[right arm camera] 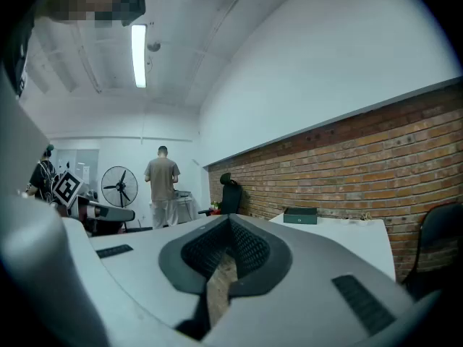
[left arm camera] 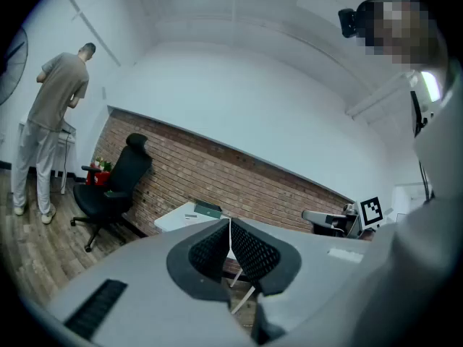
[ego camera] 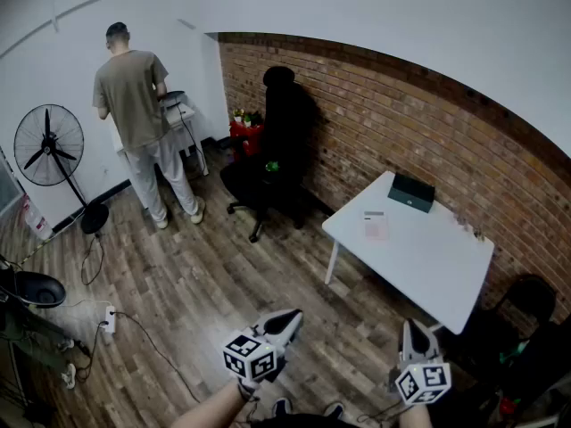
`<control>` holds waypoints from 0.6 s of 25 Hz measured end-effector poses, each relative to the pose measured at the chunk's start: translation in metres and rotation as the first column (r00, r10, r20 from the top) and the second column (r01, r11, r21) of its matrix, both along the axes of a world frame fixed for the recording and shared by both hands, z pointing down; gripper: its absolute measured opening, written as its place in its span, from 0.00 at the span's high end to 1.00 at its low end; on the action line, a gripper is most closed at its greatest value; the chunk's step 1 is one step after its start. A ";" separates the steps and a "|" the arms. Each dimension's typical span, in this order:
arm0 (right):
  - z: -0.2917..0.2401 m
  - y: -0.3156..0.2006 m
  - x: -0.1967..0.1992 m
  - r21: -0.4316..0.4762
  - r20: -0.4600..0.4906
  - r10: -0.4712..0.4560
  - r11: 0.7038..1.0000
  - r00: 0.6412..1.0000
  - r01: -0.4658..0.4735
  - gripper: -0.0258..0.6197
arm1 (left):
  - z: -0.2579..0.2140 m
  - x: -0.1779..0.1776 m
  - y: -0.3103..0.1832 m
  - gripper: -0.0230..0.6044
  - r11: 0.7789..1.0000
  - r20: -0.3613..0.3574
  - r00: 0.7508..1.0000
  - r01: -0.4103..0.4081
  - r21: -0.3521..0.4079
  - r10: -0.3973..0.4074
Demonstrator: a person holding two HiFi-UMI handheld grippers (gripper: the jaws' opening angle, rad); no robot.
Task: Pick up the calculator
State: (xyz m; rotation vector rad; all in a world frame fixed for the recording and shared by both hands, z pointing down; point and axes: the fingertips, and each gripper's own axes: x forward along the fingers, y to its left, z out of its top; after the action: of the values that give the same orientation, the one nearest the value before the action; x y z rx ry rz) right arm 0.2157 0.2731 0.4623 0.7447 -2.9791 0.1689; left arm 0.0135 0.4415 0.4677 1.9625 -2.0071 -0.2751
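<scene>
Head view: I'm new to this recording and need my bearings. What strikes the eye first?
A red brick wall curves along the right, with a white table beside it carrying a dark box. At upper left a person stands with back turned, and a black office chair sits between person and table.

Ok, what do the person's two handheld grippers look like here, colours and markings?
Both match: the left pale grey two-jaw gripper and the right pale grey two-jaw gripper each carry a white cube with black square markers. Seen from their own cameras, the bodies are broad, smooth and grey, with black mesh-textured pads in a dark surround. No sleeve shows on the forearm.
</scene>
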 end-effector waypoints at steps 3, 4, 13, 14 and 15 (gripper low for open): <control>-0.011 -0.015 0.023 0.016 0.009 0.017 1.000 1.000 -0.017 0.96 | -0.005 0.022 -0.011 0.95 1.000 0.010 1.000 0.000 0.001 0.000; -0.013 -0.020 0.031 0.018 0.009 0.023 1.000 1.000 -0.023 0.96 | -0.008 0.029 -0.014 0.95 1.000 0.013 1.000 0.002 0.003 -0.002; -0.018 -0.063 0.068 0.029 0.023 0.006 1.000 1.000 -0.007 0.96 | -0.020 0.071 -0.051 0.95 1.000 0.043 0.999 0.028 0.013 -0.029; -0.021 -0.067 0.070 0.031 0.031 0.002 1.000 1.000 -0.003 0.96 | -0.021 0.075 -0.054 0.95 0.999 0.046 0.998 0.033 0.011 -0.033; -0.023 -0.071 0.073 0.032 0.042 -0.005 0.999 0.999 0.003 0.96 | -0.021 0.079 -0.058 0.95 0.999 0.049 0.998 0.038 0.009 -0.038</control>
State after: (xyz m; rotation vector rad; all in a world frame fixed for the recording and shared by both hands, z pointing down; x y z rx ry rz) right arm 0.2883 0.2021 0.4392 0.7476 -3.0301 0.1390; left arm 0.0922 0.3840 0.4465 1.9563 -2.0788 -0.2462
